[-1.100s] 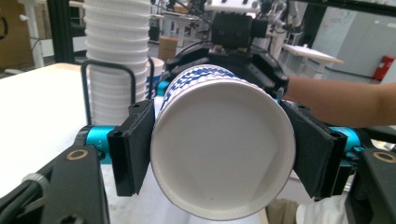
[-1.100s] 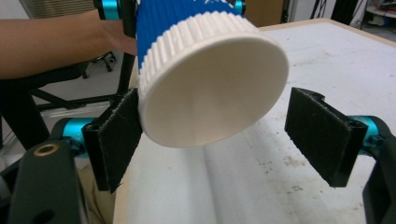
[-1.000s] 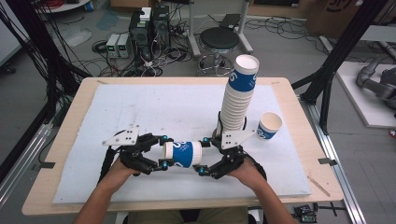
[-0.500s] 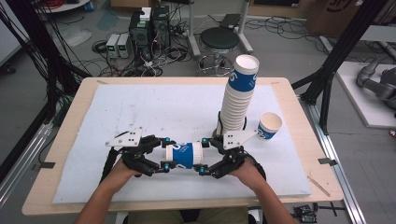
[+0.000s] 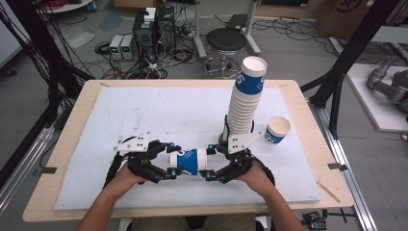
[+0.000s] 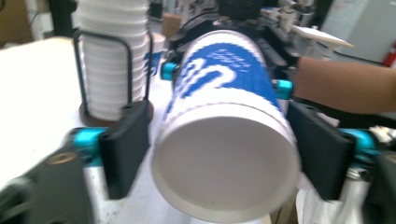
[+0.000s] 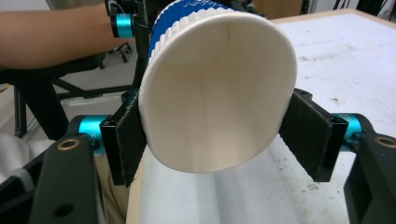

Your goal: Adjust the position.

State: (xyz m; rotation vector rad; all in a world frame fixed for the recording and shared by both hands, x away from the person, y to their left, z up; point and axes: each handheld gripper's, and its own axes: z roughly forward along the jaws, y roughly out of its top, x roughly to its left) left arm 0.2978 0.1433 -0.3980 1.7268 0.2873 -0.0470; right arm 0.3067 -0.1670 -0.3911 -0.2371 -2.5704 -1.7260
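A blue-and-white paper cup [image 5: 188, 161] lies level above the white mat, between my two grippers. My right gripper [image 5: 209, 162] is shut on its open end. In the right gripper view both pads press the cup [image 7: 215, 93] at the rim, which is squashed to an oval; these jaws have just been closing. My left gripper [image 5: 171, 161] is at the cup's base. In the left gripper view the base [image 6: 224, 163] sits between the pads. The left pad [image 6: 126, 144] stands a little off it; these jaws have just been opening.
A tall leaning stack of the same cups [image 5: 245, 103] stands in a black wire holder [image 6: 84, 112] just behind my right hand. One single cup [image 5: 277, 130] stands upright to its right. The white mat [image 5: 144, 115] lies on a wooden table [image 5: 77, 125].
The right gripper's jaws have drawn in onto the cup's open end. The left gripper's jaws have parted around the base. Both hands stay where they were.
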